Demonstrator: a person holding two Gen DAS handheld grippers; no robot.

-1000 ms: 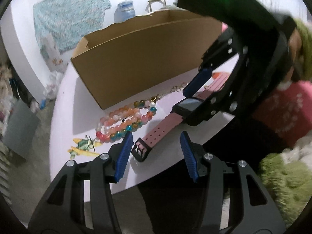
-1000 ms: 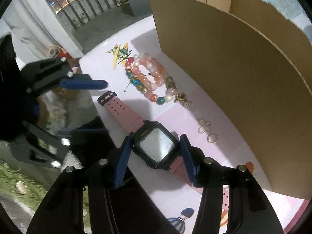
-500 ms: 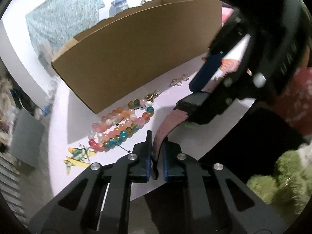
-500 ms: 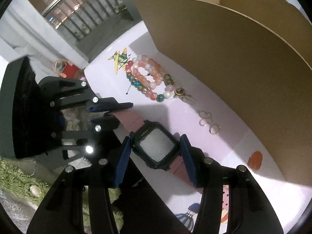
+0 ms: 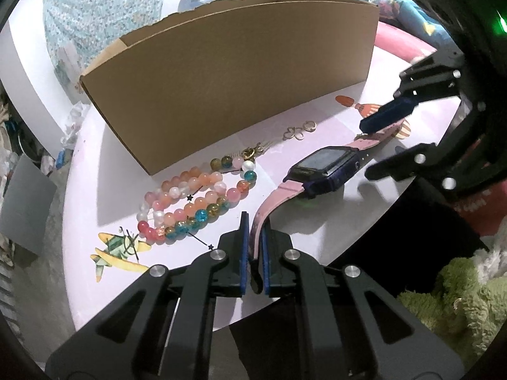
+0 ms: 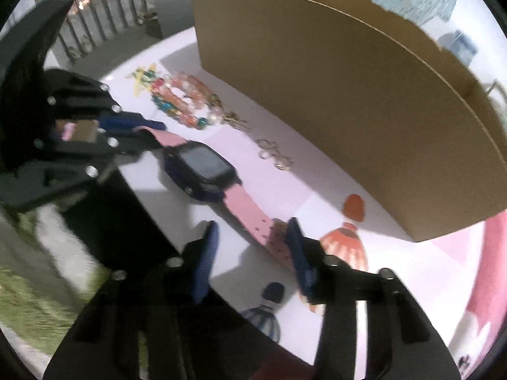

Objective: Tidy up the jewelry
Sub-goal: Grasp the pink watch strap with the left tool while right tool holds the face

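cardboard box [image 5: 228,72] stands open-topped straight ahead of both tools, well past the jewelry, on the pale table [image 5: 95,171]. watch [image 5: 326,166] lies flat between the two grippers, dark case in the middle, pink strap running out both ways. left gripper [image 5: 253,237] is clamped on the near strap end, pads pressed tight on it, strap turned on edge there. right gripper [image 6: 253,237] straddles the far strap end; its jaws are closing, strap between them, right finger just touching or hiding the strap edge, left finger clear of it. so not gripped yet on that side.

bead bracelets [image 5: 196,199] sit just left of the left tool's tips, untouched. small gold rings [image 5: 299,131] lie ahead of them, near the box wall.

step, as i read it: two-handed pickup of the watch, first item into the box. next needs the right pads to seat on the strap, then an even lift over the box wall. risk: strap slips, case swings.
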